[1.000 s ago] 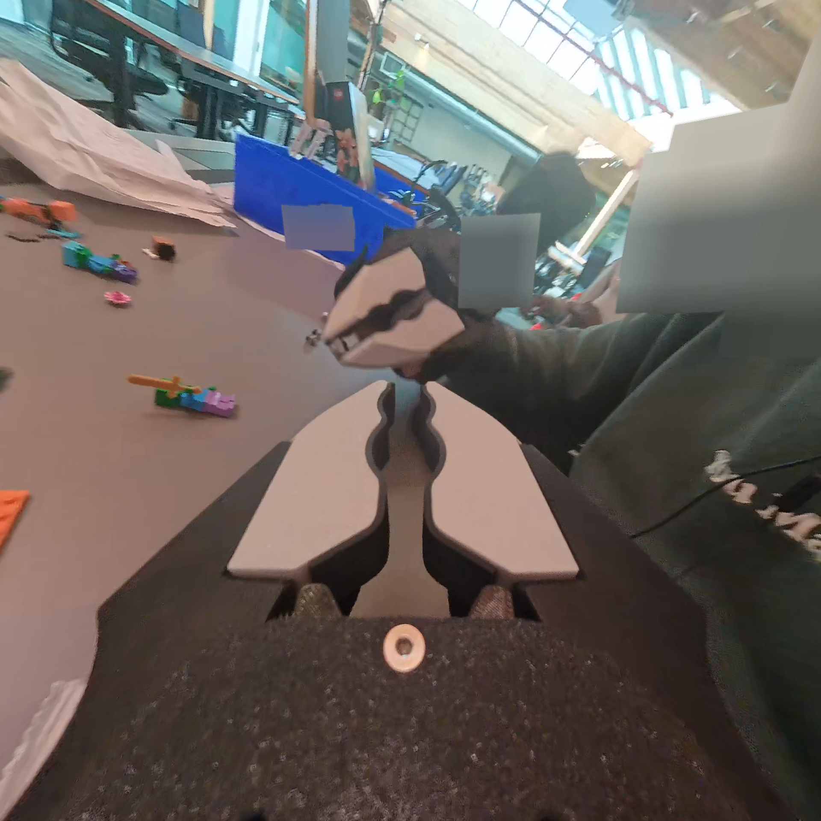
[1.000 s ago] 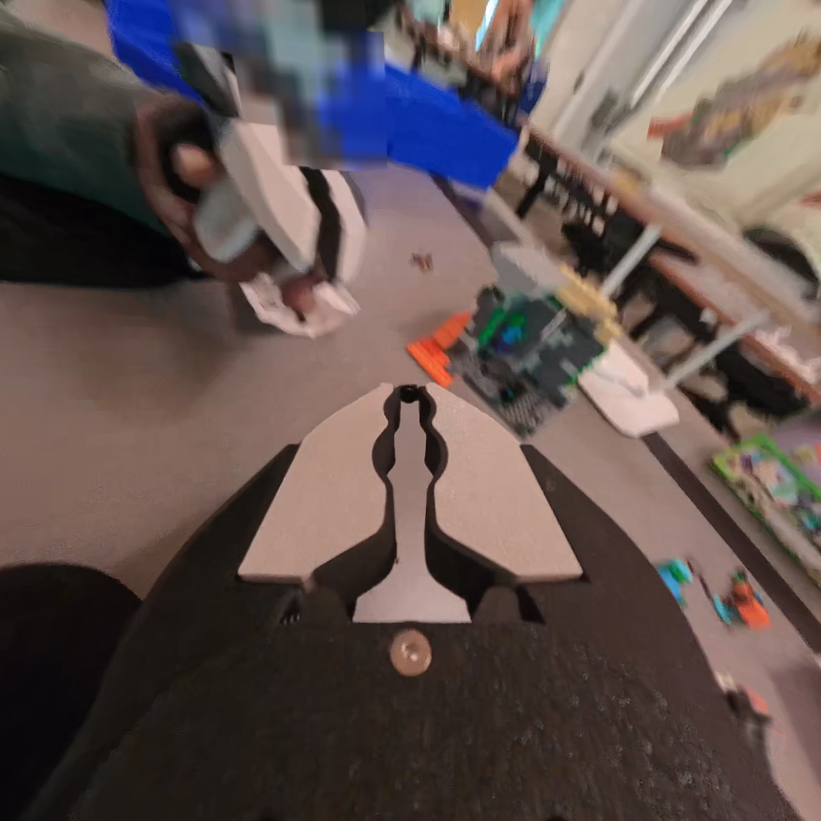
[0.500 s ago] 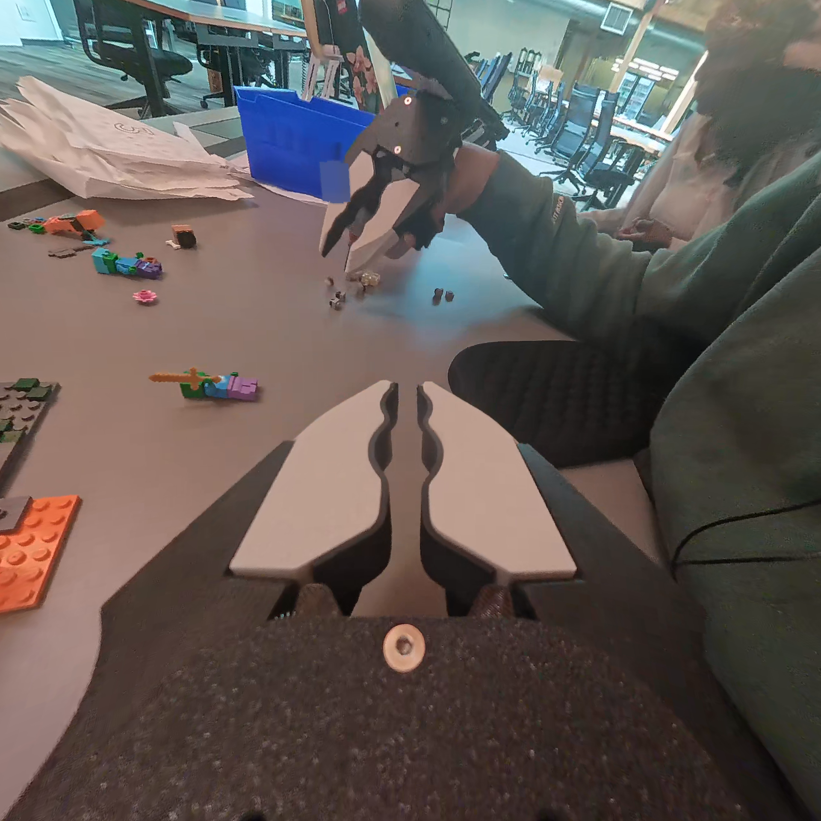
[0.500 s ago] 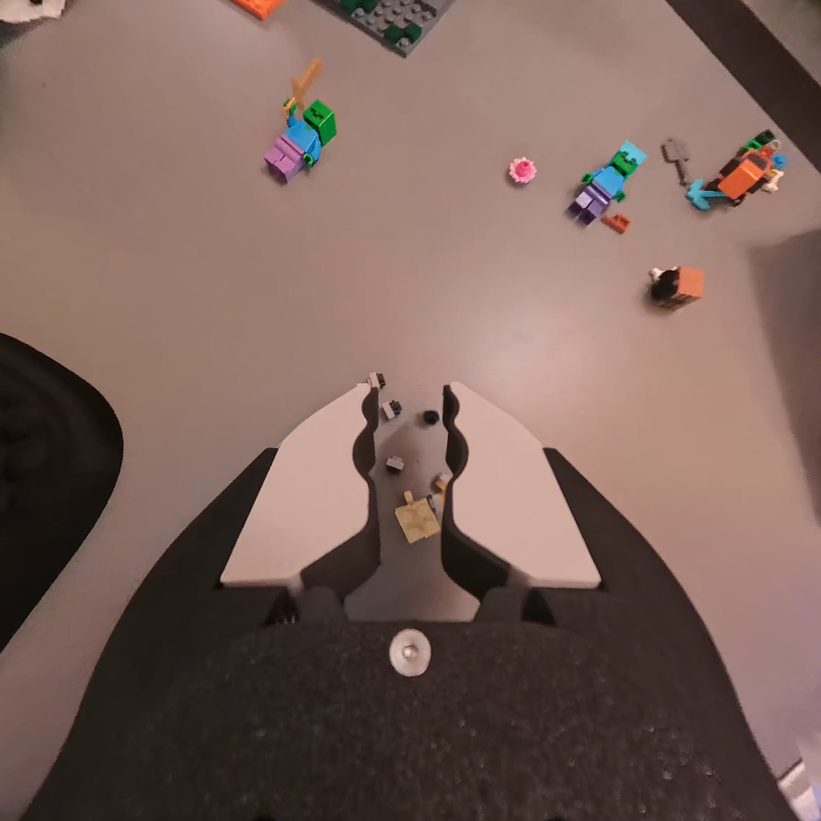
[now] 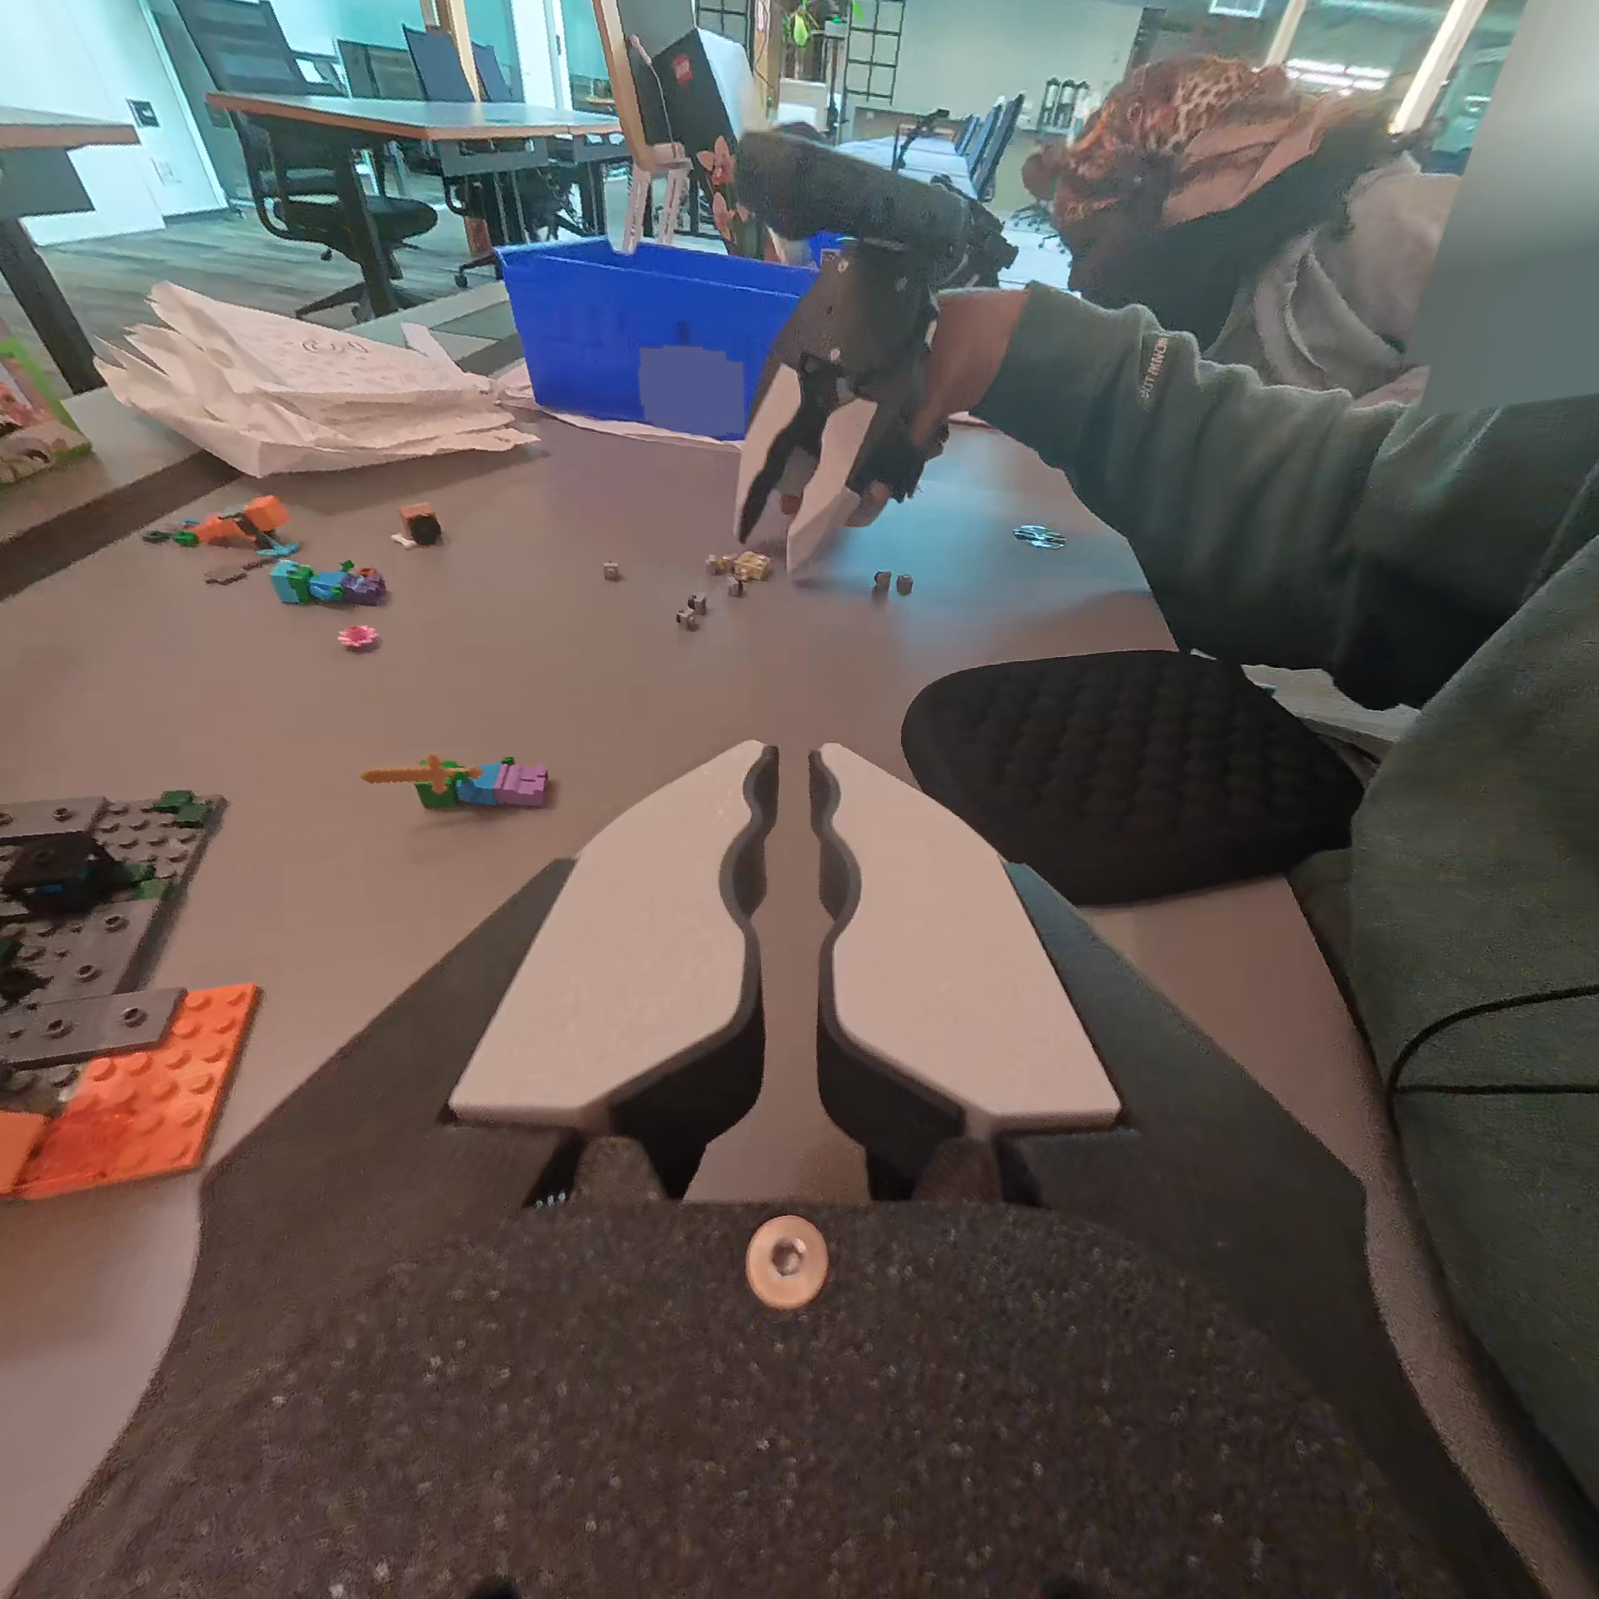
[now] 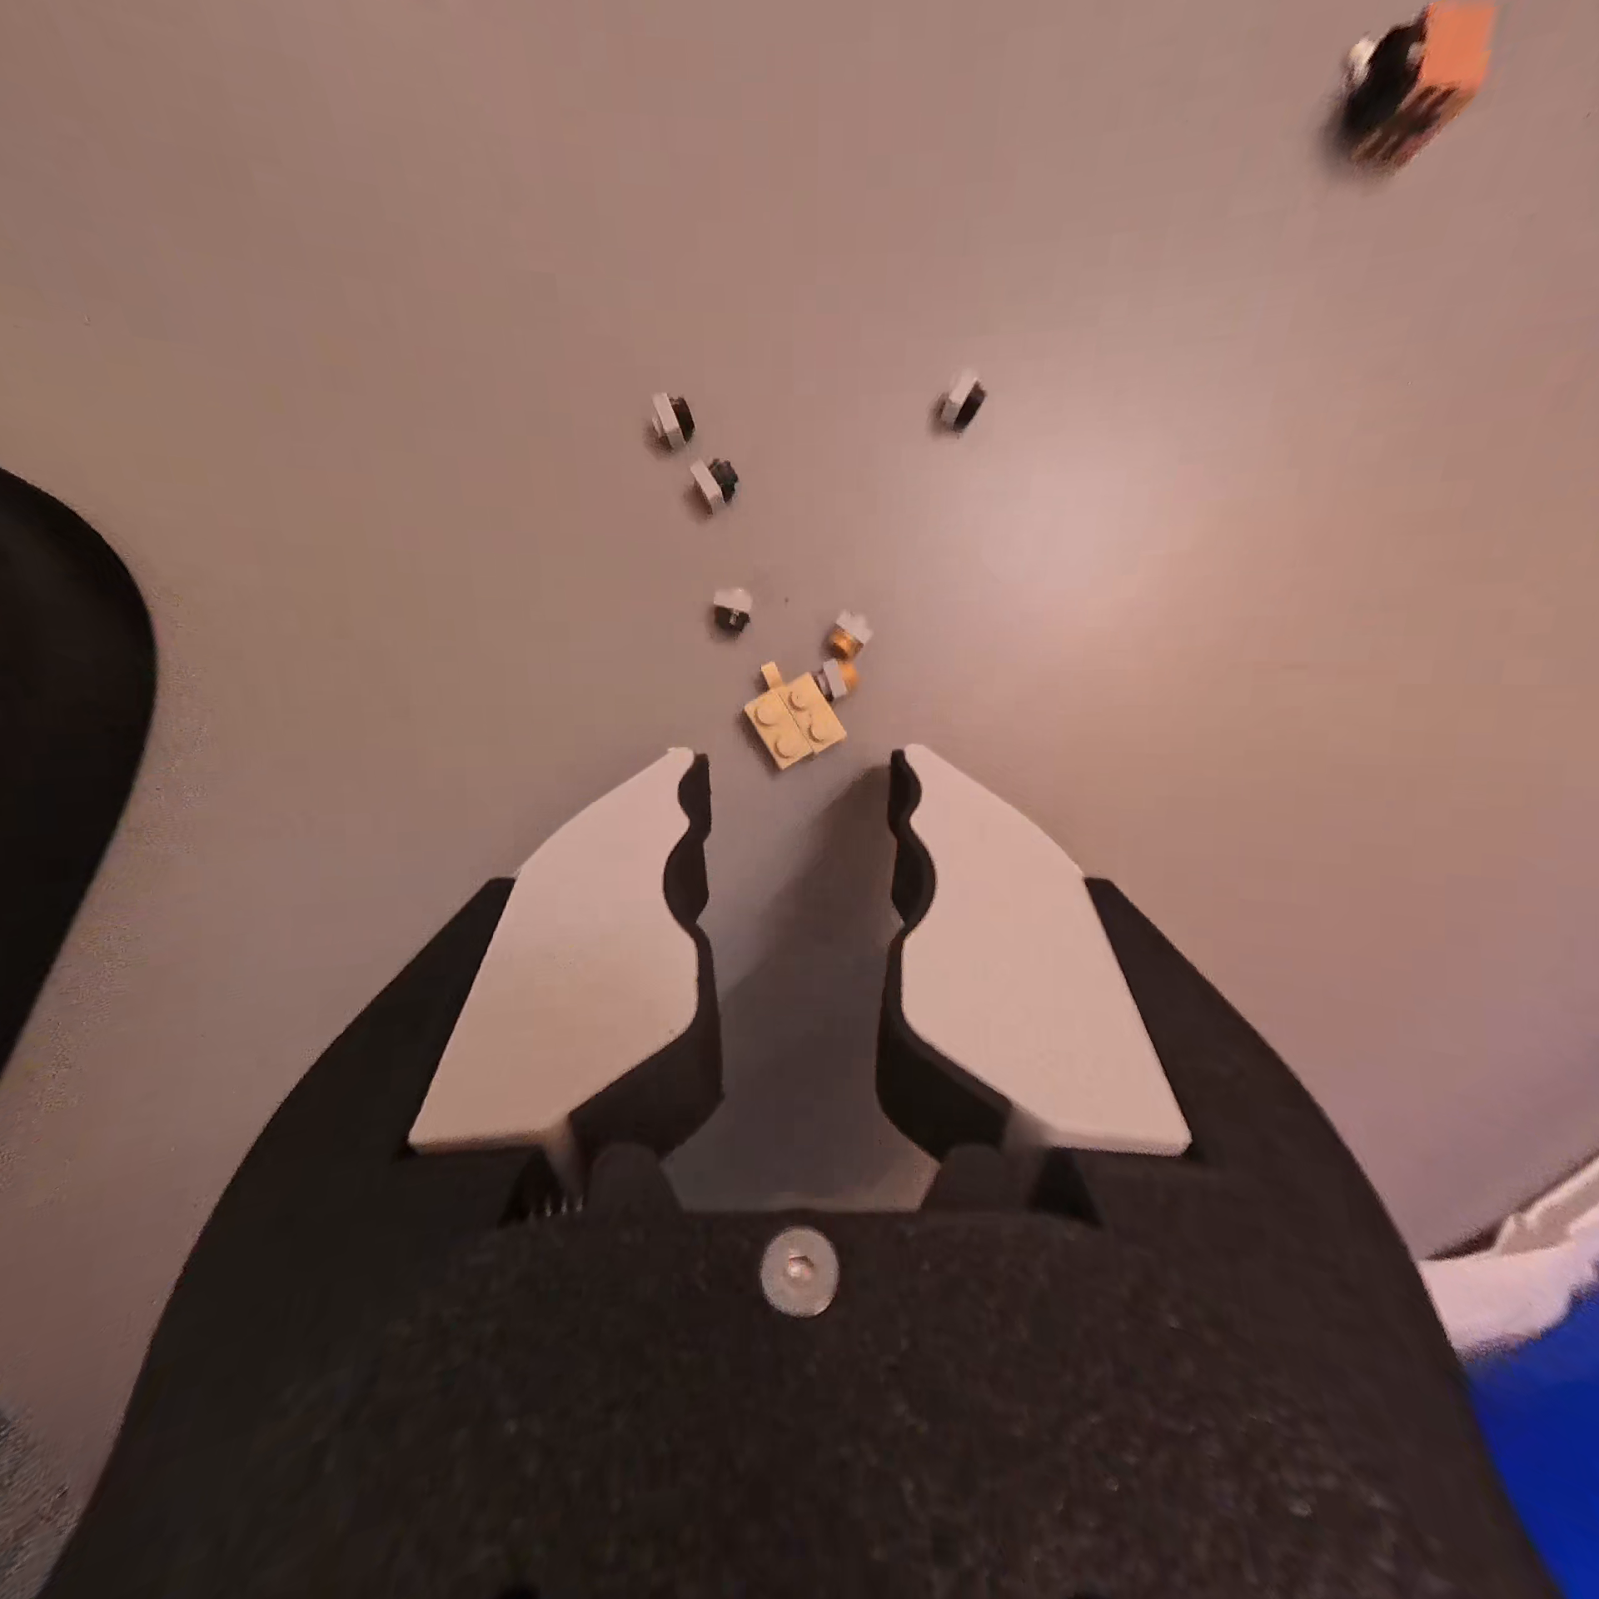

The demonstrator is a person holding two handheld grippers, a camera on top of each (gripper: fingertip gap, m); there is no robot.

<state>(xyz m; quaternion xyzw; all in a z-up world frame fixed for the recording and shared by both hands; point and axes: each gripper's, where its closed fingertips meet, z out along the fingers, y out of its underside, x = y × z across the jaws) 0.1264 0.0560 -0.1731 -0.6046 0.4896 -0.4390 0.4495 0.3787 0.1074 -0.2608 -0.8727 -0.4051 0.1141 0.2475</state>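
Below the centre of the right wrist view, the right tongs (image 6: 799,761) hang spread wide apart and empty over the grey surface (image 6: 346,260), tips pointing down at 1 tan 2-by-2 brick plate (image 6: 794,725) just beyond them, not touching. Around that plate lie 6 tiny grey studs (image 6: 732,606), 2 of them with gold-coloured undersides, close beside it. At the upper right of that frame sits 1 orange-and-black block (image 6: 1419,82), blurred.

At lower centre of the left wrist view, the left tongs (image 5: 793,761) stand nearly closed with a thin gap and nothing between them. Left of their tips lies 1 toy figure (image 5: 471,779) with a green head, purple legs and an orange sword. A 2nd similar figure (image 5: 324,584) lies farther up left, with 1 pink flower piece (image 5: 359,637) near it. At the left edge are 1 dark grey baseplate (image 5: 104,882) and orange plates (image 5: 147,1090). At upper centre stands 1 blue bin (image 5: 640,346); white paper bags (image 5: 303,389) lie left of it. Writing on the sleeve (image 5: 1211,467) is too small to tell.
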